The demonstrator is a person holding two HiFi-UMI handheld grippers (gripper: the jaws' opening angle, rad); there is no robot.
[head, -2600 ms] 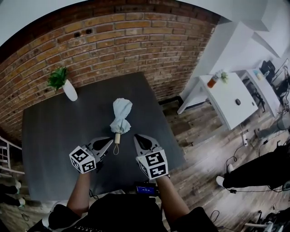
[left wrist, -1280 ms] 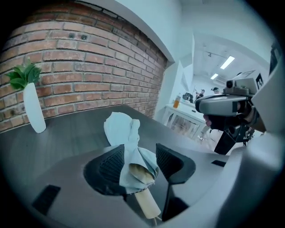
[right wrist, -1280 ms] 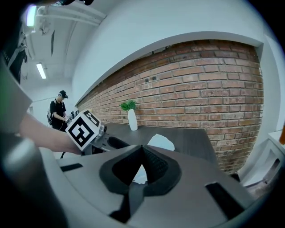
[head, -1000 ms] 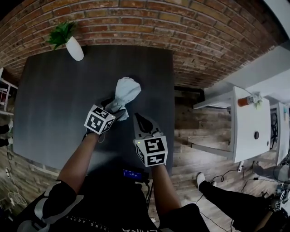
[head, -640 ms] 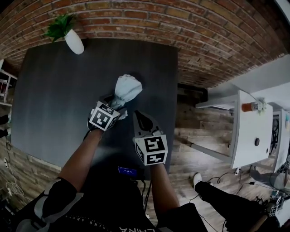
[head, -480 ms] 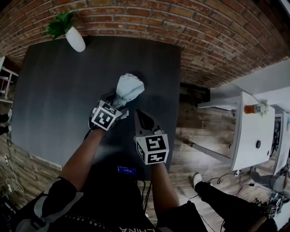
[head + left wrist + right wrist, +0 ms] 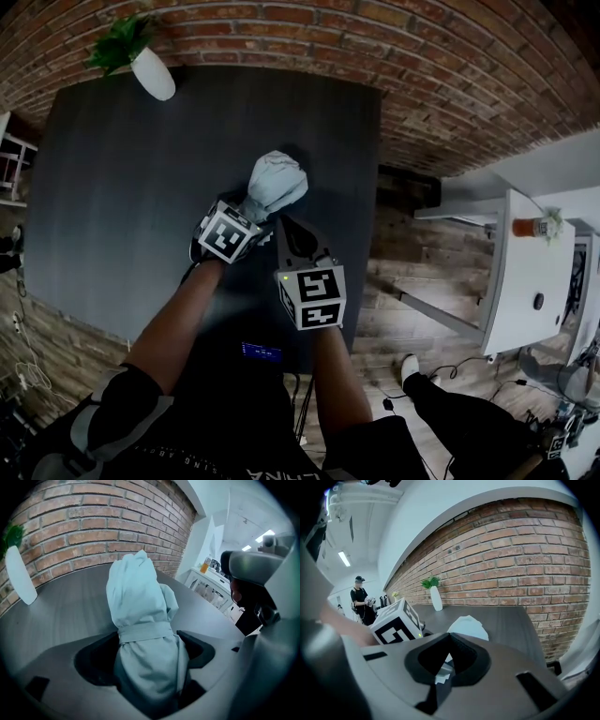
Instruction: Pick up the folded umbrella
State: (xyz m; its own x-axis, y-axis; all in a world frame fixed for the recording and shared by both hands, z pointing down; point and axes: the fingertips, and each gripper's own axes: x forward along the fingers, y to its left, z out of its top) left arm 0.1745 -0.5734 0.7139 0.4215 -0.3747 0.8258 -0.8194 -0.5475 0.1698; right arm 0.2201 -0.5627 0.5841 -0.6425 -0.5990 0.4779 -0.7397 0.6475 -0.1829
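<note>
Counts by kind
One folded umbrella (image 7: 274, 183), one dark table (image 7: 122, 187), one white vase (image 7: 153, 75) of greenery, two grippers (left gripper (image 7: 242, 214), right gripper (image 7: 286, 234)), one white side table (image 7: 525, 281), one orange bottle (image 7: 527, 227).

Dark grey square table (image 7: 103, 187). Far left corner: white tapered ceramic vase (image 7: 154, 75) with green leafy plant (image 7: 119, 42), standing upright on tabletop. Towards near right edge: pale blue folded fabric umbrella (image 7: 274, 184); contact with tabletop not discernible.
</note>
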